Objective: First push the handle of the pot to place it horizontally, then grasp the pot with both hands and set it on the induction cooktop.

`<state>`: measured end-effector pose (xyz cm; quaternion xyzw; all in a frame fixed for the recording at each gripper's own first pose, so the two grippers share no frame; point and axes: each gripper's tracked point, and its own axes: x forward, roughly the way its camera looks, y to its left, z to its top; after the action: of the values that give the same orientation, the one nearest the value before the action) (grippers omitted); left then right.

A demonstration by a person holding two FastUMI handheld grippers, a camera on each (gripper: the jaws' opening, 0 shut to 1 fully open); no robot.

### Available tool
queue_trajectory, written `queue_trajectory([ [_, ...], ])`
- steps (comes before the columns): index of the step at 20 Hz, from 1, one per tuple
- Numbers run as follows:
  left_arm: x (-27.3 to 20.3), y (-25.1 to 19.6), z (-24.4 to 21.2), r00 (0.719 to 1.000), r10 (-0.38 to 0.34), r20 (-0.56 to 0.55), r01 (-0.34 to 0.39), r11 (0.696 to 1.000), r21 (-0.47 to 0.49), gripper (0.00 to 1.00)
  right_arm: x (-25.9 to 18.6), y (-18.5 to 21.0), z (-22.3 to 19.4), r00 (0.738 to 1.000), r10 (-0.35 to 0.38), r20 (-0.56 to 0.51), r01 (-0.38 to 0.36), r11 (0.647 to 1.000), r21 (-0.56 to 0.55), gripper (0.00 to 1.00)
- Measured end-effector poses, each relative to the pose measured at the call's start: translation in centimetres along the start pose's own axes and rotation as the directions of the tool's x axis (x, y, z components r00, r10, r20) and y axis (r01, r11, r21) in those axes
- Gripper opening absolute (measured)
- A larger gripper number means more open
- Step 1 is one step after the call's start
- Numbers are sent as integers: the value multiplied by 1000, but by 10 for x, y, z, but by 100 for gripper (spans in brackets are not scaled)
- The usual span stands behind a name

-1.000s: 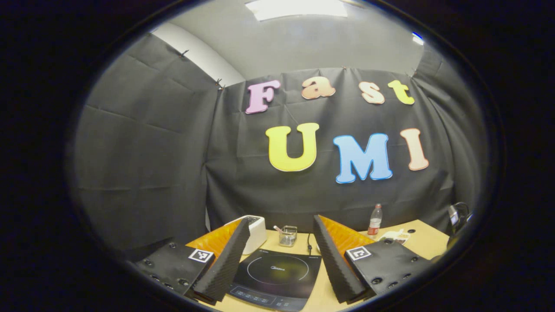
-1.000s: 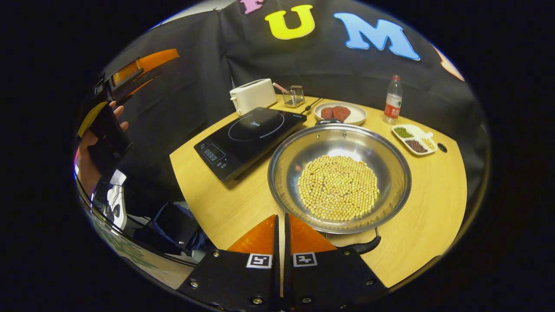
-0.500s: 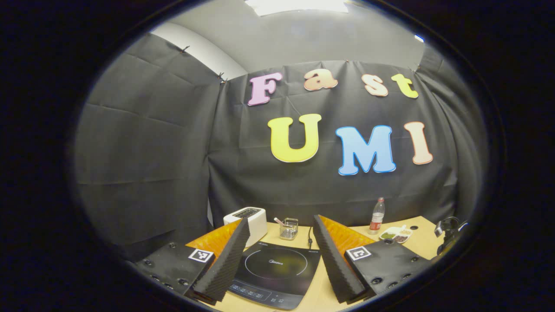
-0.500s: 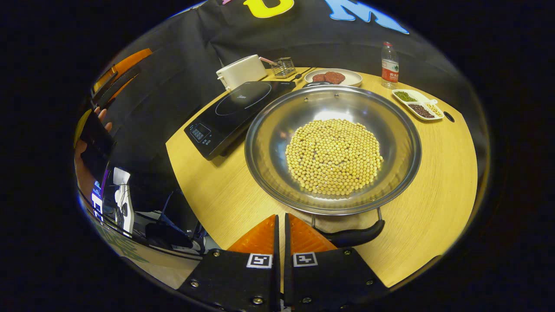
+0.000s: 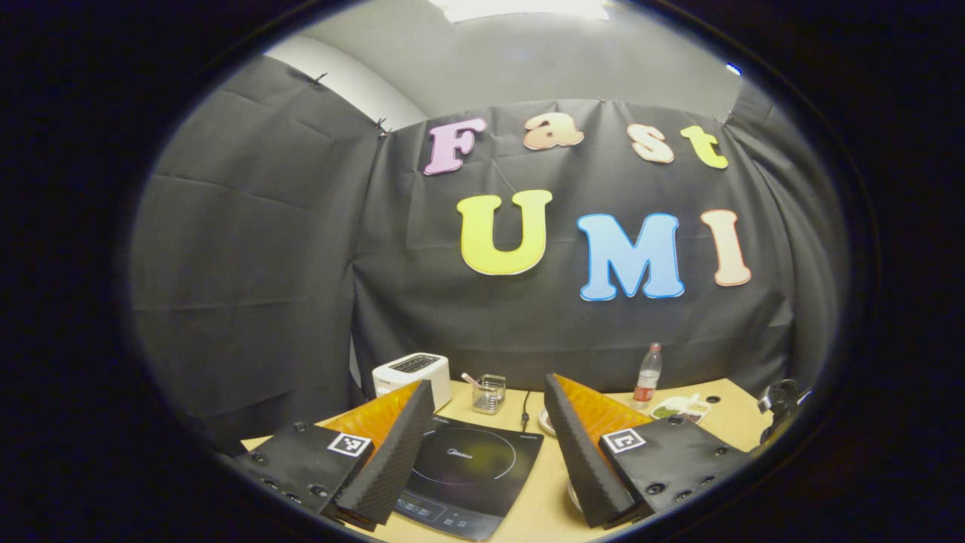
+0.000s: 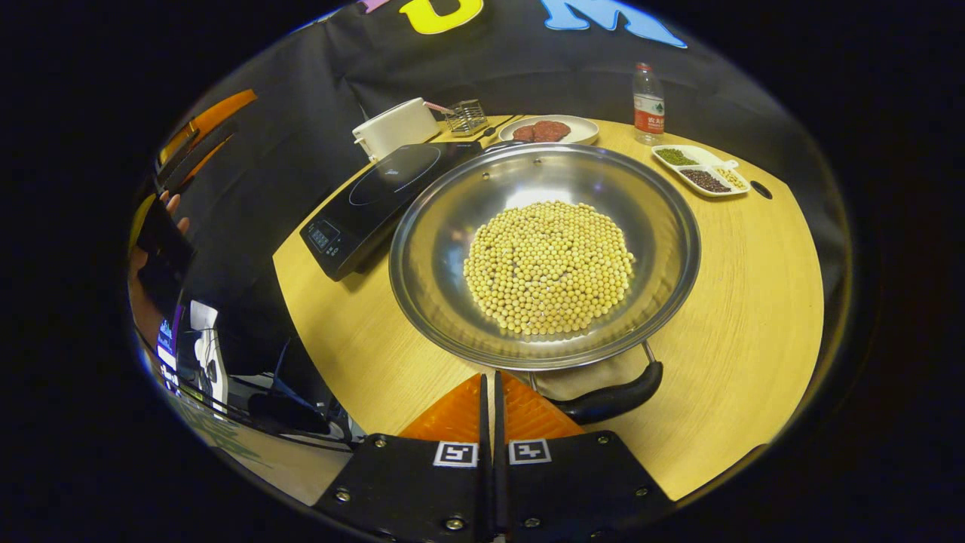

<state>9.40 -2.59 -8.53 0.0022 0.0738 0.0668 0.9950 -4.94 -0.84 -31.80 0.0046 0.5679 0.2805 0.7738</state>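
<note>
A wide steel pot (image 6: 437, 249) holding soybeans (image 6: 549, 268) stands on the wooden table (image 6: 754, 317). Its black near handle (image 6: 617, 395) lies just right of my right gripper (image 6: 488, 383), which is shut with nothing between its fingers. The black induction cooktop (image 6: 381, 196) sits left of the pot. In the left gripper view the left gripper (image 5: 488, 388) hangs open above the table's near side, with the cooktop (image 5: 471, 467) between its fingers. In the right gripper view the left gripper (image 6: 197, 147) shows far left, held by a hand (image 6: 154, 241).
Behind the cooktop stand a white toaster (image 6: 396, 127) and a small wire basket (image 6: 466, 117). A plate of meat (image 6: 549, 130), a water bottle (image 6: 647, 105) and a divided dish of beans (image 6: 701, 170) line the table's back. The table edge drops off at the left.
The right gripper has moved in toward the pot, so the near handle now sits close beside its fingers. The left gripper's view has shifted a little, showing more of the table.
</note>
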Motion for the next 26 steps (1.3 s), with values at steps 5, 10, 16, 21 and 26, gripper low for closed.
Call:
queue_trajectory([
  [5, 8, -21, -1, 1000, -20, 3, 20, 1000, 11, 99, -4, -28, 0, 999, -47, 6, 47, 999, 26, 1],
  [10, 16, -38, -3, 999, -38, 0, 38, 999, 16, 95, -5, -54, 8, 997, -80, 21, 79, 995, 60, 1],
  [16, 22, -48, -14, 999, -42, -22, 42, 999, 12, 99, -4, -80, 14, 990, -135, 32, 129, 981, 145, 1],
  [21, 23, -54, -15, 999, -45, -28, 46, 998, 37, 99, -4, -111, 24, 972, -226, 60, 209, 956, 208, 1],
  [26, 24, -63, -32, 996, -62, -61, 65, 997, 48, 99, -12, -145, 52, 935, -325, 140, 273, 914, 301, 1],
])
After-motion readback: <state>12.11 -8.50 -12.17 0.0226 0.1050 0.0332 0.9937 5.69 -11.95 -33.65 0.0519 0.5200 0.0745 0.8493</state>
